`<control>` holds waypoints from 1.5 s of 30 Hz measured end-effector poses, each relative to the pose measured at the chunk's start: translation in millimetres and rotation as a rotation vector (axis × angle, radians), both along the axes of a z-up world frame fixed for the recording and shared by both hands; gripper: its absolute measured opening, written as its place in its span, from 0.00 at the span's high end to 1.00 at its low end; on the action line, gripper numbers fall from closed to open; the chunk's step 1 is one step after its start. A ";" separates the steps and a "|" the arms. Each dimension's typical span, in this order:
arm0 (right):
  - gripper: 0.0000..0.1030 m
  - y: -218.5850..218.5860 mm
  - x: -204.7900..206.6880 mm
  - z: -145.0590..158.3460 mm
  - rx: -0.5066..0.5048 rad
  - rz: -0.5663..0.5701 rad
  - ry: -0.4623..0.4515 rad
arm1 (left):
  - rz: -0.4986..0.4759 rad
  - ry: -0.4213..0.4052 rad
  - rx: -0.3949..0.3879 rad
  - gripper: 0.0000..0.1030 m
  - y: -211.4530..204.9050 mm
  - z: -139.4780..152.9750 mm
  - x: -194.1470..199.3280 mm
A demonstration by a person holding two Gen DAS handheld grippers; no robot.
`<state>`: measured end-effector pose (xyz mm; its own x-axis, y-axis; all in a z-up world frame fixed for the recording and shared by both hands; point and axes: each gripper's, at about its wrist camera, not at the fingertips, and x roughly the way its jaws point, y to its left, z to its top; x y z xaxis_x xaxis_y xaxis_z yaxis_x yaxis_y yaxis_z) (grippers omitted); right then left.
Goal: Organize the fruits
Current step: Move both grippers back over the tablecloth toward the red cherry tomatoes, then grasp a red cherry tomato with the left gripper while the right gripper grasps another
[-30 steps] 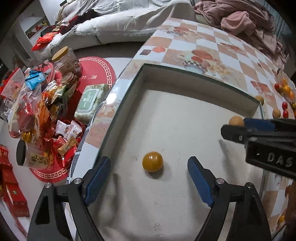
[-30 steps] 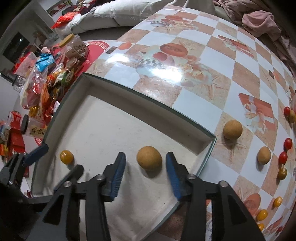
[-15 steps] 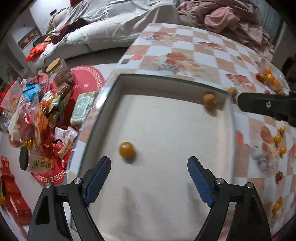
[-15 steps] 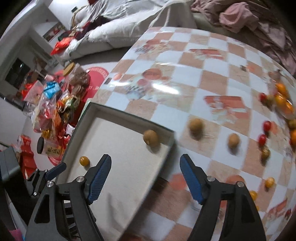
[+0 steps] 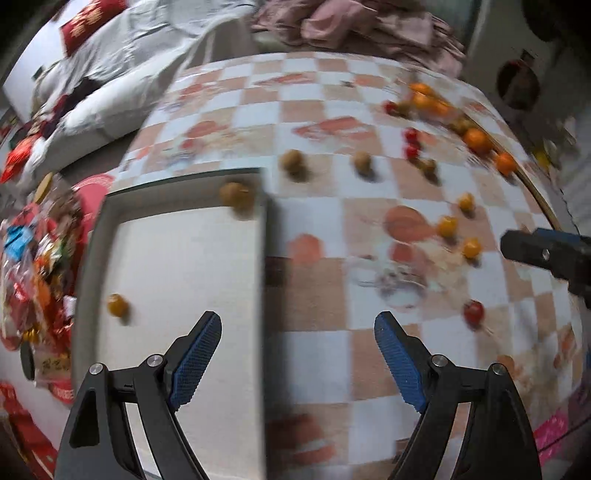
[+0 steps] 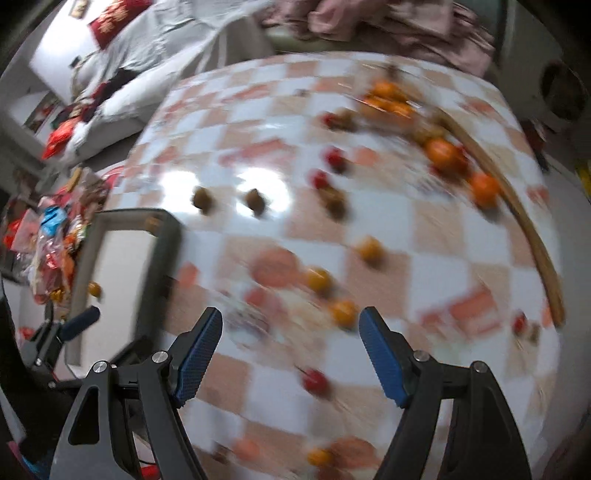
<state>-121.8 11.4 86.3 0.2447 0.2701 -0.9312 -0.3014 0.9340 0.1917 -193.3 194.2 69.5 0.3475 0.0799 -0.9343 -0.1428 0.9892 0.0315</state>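
Note:
A dark-rimmed tray [image 5: 264, 236] with a white liner lies on the left of the checkered table. In it sit a small yellow tomato [image 5: 117, 304] and a brown round fruit [image 5: 234, 194] in the far right corner. My left gripper [image 5: 298, 321] hangs open and empty over the tray's right rim. My right gripper [image 6: 291, 317] is open and empty above the table, near yellow tomatoes [image 6: 342, 312] and a red tomato [image 6: 316, 380]. Two brown fruits [image 6: 203, 199] lie beyond the tray. Oranges [image 6: 441, 153] lie far right. The views are motion-blurred.
Snack packets [image 5: 33, 258] crowd the floor left of the table. A sofa with white bedding [image 5: 122, 85] and pink clothes [image 5: 332, 26] lies beyond. A curved wooden rim [image 6: 535, 240] runs along the table's right side, beside the oranges.
Both grippers swung right, from over the tray to over the table. The right gripper opened and left the brown fruit in the tray's corner. The left stayed open.

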 end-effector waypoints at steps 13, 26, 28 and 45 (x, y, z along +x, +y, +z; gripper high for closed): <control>0.23 -139.4 -14.5 -31.4 -0.097 -0.255 0.060 | -0.147 0.051 -0.037 0.17 -97.3 -17.7 16.1; 0.23 -174.0 27.0 -56.1 -0.128 -0.267 0.042 | -0.076 0.112 -0.010 0.17 -127.2 -52.3 33.1; 0.23 -173.2 35.5 -60.6 -0.134 -0.256 0.032 | -0.061 0.119 -0.005 0.17 -128.8 -55.8 33.4; 0.76 -159.0 56.4 -66.2 -0.196 -0.175 -0.032 | -0.047 0.112 -0.037 0.51 -145.6 -53.2 32.8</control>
